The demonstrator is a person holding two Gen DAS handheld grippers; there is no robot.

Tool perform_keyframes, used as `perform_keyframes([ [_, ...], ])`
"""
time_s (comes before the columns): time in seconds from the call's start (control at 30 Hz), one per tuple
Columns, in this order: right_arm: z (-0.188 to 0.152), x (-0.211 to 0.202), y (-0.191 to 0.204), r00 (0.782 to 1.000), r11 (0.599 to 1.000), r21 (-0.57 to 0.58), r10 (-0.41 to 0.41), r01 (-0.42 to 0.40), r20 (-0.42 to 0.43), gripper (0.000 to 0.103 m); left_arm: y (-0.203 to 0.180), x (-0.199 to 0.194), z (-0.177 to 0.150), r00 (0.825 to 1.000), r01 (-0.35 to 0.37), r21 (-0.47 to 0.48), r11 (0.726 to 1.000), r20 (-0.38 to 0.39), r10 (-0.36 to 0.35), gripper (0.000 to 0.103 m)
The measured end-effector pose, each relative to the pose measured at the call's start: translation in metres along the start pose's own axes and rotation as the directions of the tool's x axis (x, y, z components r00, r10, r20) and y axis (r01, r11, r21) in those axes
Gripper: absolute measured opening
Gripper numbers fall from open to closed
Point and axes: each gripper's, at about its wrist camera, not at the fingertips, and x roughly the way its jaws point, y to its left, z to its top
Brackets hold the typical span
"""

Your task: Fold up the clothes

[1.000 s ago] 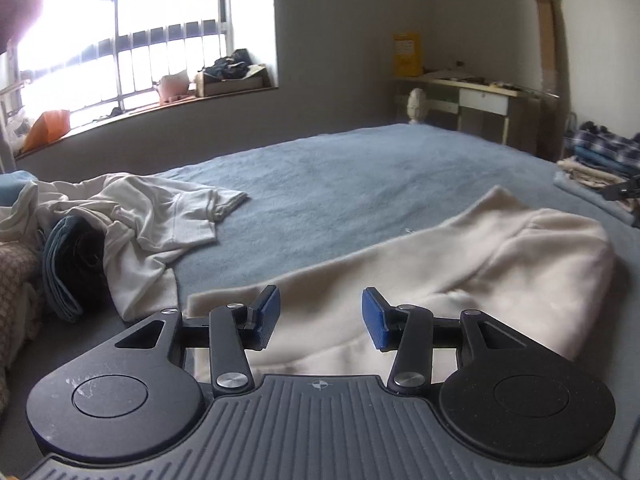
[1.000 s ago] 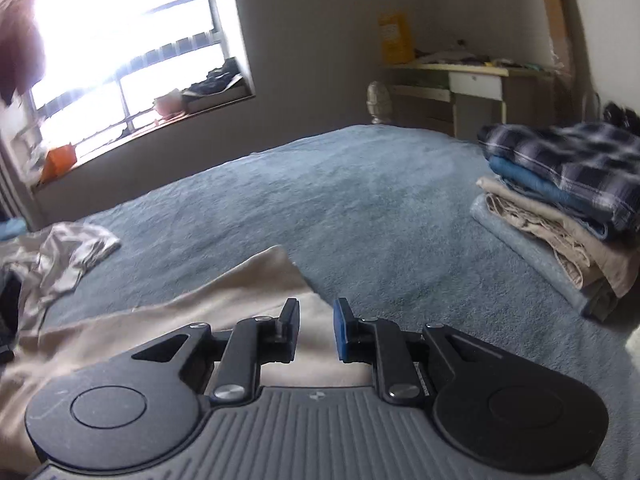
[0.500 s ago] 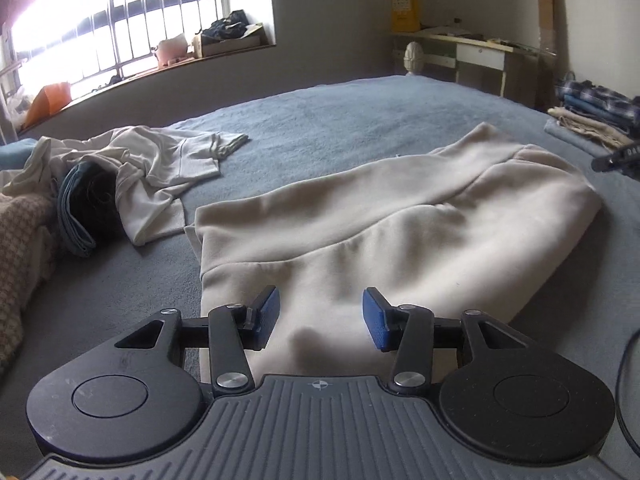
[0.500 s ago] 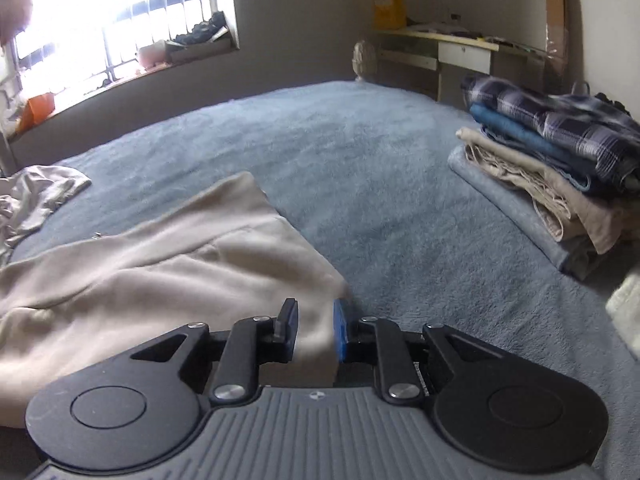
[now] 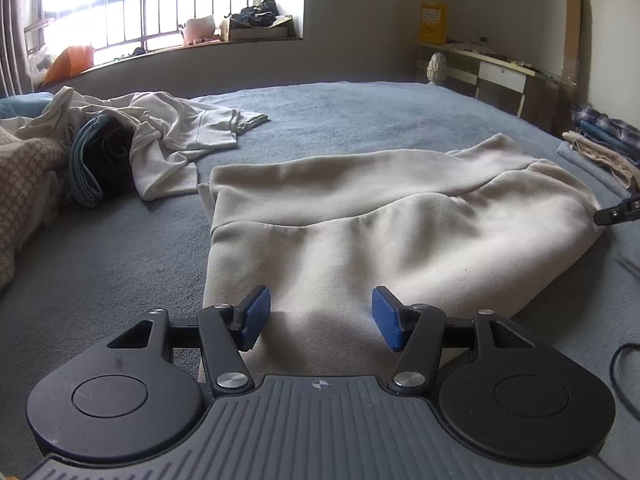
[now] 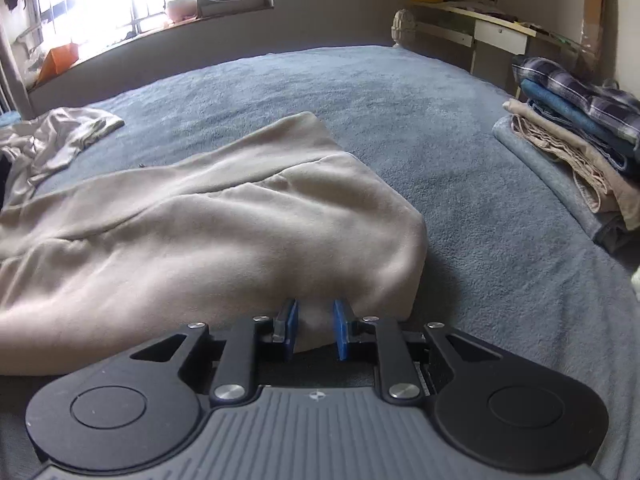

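The cream sweatshirt (image 5: 400,216) lies spread across the blue-grey bed (image 5: 340,120), filling the middle of the left wrist view, with a heap of unfolded clothes (image 5: 132,148) at ten o'clock and a folded stack (image 6: 576,128) at three o'clock in the right wrist view. The left gripper (image 5: 321,318) has just been opening its fingers, which stand apart over the sweatshirt's near edge without pressing it. The right gripper (image 6: 313,330) has its fingers narrowly closed on a fold of the sweatshirt's corner.
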Motion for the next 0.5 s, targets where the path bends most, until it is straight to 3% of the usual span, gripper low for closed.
perform_keyframes([
  [0.17, -0.007, -0.039, 0.027, 0.992, 0.993, 0.021, 0.112, -0.113, 0.063, 0.021, -0.003, -0.021, 0.005, 0.999, 0.007, -0.013, 1.000, 0.041, -0.007, 0.057],
  [0.27, -0.007, -0.044, 0.056, 0.984, 0.986, -0.038, 0.166, -0.163, 0.071, 0.021, -0.008, -0.011, 0.002, 0.999, -0.030, 0.006, 1.000, -0.022, 0.030, 0.058],
  [0.33, -0.006, -0.036, 0.075, 0.982, 0.980, -0.087, 0.182, -0.177, 0.057, 0.021, -0.005, 0.000, -0.006, 0.995, -0.050, -0.014, 0.999, -0.083, 0.049, 0.058],
  [0.4, -0.006, -0.020, 0.089, 0.982, 0.976, -0.112, 0.189, -0.185, 0.025, 0.021, 0.002, 0.003, -0.012, 0.996, -0.037, -0.077, 0.996, -0.085, 0.030, 0.059],
  [0.5, -0.018, 0.018, 0.097, 0.988, 0.979, -0.140, 0.137, -0.147, -0.073, 0.023, 0.007, 0.003, -0.015, 0.996, -0.031, -0.118, 0.993, -0.087, 0.020, 0.065],
])
